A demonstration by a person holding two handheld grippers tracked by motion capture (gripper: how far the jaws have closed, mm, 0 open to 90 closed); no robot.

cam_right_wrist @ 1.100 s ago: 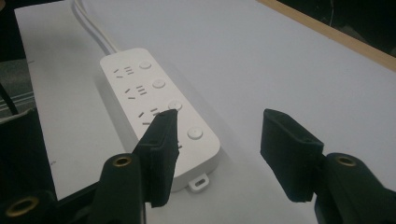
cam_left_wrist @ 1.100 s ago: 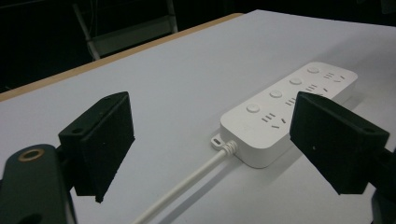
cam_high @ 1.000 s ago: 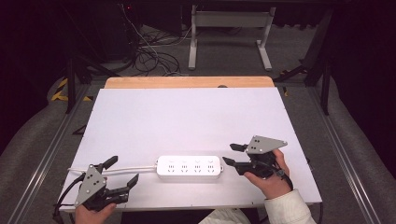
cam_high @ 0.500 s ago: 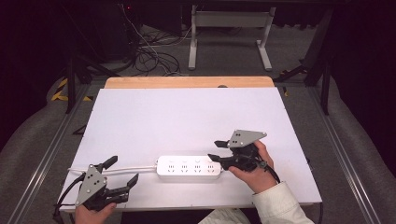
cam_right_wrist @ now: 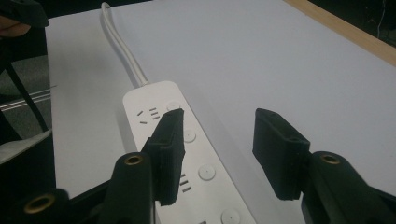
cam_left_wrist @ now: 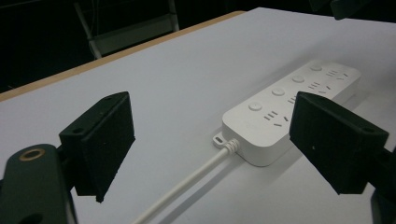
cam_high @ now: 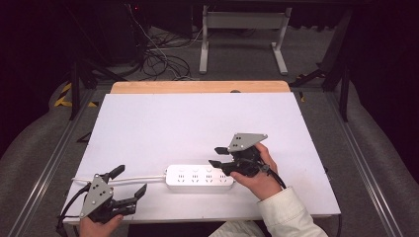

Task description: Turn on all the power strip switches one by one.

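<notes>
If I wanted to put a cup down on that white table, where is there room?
The whole far half of the white table, up to its wooden edge, is bare. The near edge is crowded: power strip and its cord, left gripper, right gripper.

black two-jaw grippers point(cam_high: 221, 157) point(cam_high: 129, 183), grey triangular top plates, brass-ringed screw holes, black cables; cream sleeve point(cam_high: 286, 215).

A white power strip point(cam_high: 199, 177) lies flat on the white table point(cam_high: 197, 123), near the front edge and roughly central, its long axis running left to right. Its top face is up, showing a row of sockets, each with a round button beside it. A white cable point(cam_high: 143, 178) leaves its left end and runs left along the table surface.
</notes>
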